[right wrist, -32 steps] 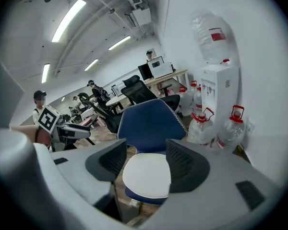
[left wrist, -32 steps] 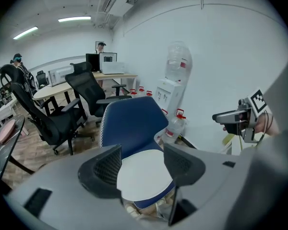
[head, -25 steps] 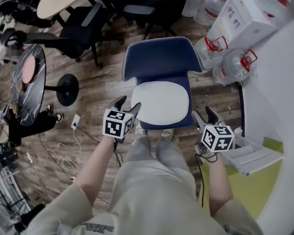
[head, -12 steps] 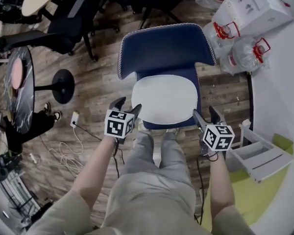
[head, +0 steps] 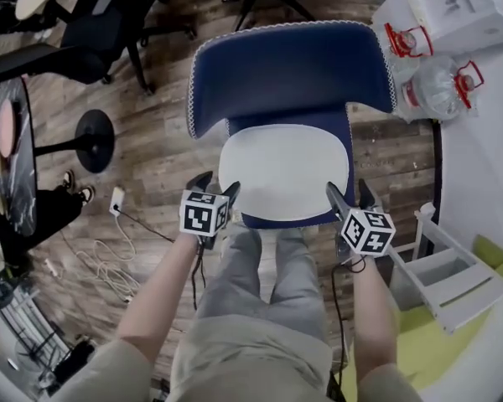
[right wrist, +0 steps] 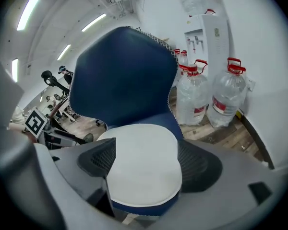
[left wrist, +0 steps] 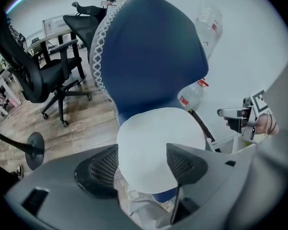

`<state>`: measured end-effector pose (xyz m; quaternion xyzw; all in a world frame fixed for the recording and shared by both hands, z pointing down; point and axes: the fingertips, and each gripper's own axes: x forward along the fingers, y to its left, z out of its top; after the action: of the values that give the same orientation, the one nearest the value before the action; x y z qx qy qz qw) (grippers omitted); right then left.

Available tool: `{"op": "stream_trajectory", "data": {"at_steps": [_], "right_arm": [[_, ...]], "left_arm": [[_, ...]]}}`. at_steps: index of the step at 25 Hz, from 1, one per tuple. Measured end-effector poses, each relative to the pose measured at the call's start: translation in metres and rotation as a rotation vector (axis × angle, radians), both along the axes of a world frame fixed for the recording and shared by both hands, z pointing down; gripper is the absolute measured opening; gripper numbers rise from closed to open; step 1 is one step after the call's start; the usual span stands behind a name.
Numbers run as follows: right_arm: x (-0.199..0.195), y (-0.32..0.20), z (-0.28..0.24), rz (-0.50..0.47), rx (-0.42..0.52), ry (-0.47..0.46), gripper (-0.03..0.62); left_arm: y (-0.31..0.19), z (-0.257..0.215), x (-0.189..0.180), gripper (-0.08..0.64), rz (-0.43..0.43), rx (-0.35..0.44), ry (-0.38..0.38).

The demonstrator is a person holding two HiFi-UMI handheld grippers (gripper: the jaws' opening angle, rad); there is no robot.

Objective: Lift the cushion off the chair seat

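A white rounded cushion (head: 285, 172) lies flat on the seat of a dark blue chair (head: 289, 69) with white stitched edging. My left gripper (head: 211, 186) hangs just off the cushion's front left corner. Off the front right corner is my right gripper (head: 346, 193). Both sets of jaws are opening and hold nothing. In the left gripper view the cushion (left wrist: 156, 150) lies beyond the spread fingers (left wrist: 185, 163). In the right gripper view the cushion (right wrist: 143, 164) lies likewise past the wide fingers (right wrist: 197, 164), untouched.
Water bottles (head: 440, 82) and a white box (head: 461, 7) stand right of the chair. A white step stool (head: 448, 275) lies at my right. Black office chairs (head: 84, 40), a round table base (head: 95, 139) and cables (head: 117, 241) occupy the wooden floor at left.
Both grippers have come down toward the chair's front edge, now flanking the cushion's front corners. Their jaws stand wider than before. The chair looks larger and nearer.
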<state>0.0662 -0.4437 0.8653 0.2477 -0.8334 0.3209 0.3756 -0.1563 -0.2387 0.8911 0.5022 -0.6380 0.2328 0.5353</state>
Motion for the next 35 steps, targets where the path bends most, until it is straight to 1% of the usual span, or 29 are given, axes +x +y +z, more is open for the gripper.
{"op": "stream_trajectory", "data": {"at_steps": [1,3,5,7,10,14,18,20,23,25,26,29,31,32,34,35], "right_arm": [[0.001,-0.001,0.012,0.002,-0.005,0.012,0.393],[0.001,-0.001,0.039,0.003,-0.016,0.041,0.403],[0.001,0.001,0.066,-0.004,-0.023,0.076,0.416],[0.002,0.000,0.089,-0.007,-0.008,0.117,0.432],[0.004,-0.007,0.117,0.010,0.026,0.167,0.462],[0.008,-0.007,0.144,0.030,0.007,0.199,0.480],[0.010,0.000,0.165,0.050,-0.036,0.219,0.480],[0.011,0.000,0.168,0.070,-0.039,0.231,0.480],[0.010,0.002,0.169,0.085,-0.031,0.250,0.479],[0.011,0.001,0.169,0.087,-0.027,0.253,0.477],[0.011,0.001,0.170,0.085,-0.031,0.257,0.475],[0.011,0.003,0.170,0.074,-0.061,0.270,0.437],[0.012,0.003,0.168,0.060,-0.078,0.276,0.404],[0.011,0.004,0.165,0.048,-0.080,0.281,0.374],[0.009,0.009,0.154,0.007,-0.059,0.295,0.186],[0.007,0.012,0.148,-0.010,-0.044,0.299,0.145]], "left_arm": [[0.001,0.011,0.001,0.308,-0.004,-0.007,0.008],[0.002,0.034,0.004,0.349,0.003,-0.020,0.030],[0.004,0.057,0.005,0.360,0.010,-0.032,0.046],[0.005,0.077,0.002,0.365,0.003,-0.043,0.046],[0.006,0.104,-0.007,0.371,-0.037,-0.060,0.039],[0.008,0.133,-0.012,0.381,-0.106,-0.078,0.067],[0.009,0.151,-0.009,0.383,-0.156,-0.090,0.120],[0.009,0.153,-0.008,0.383,-0.167,-0.084,0.152],[0.009,0.152,-0.008,0.381,-0.184,-0.081,0.180],[0.006,0.151,-0.004,0.353,-0.199,-0.077,0.184],[0.005,0.150,-0.002,0.323,-0.196,-0.075,0.179],[0.006,0.142,0.002,0.269,-0.175,-0.072,0.157],[0.008,0.135,0.004,0.222,-0.161,-0.066,0.157],[0.008,0.131,0.005,0.195,-0.153,-0.063,0.157],[0.009,0.121,0.005,0.150,-0.137,-0.055,0.160],[0.009,0.115,0.005,0.138,-0.133,-0.053,0.164]]}}
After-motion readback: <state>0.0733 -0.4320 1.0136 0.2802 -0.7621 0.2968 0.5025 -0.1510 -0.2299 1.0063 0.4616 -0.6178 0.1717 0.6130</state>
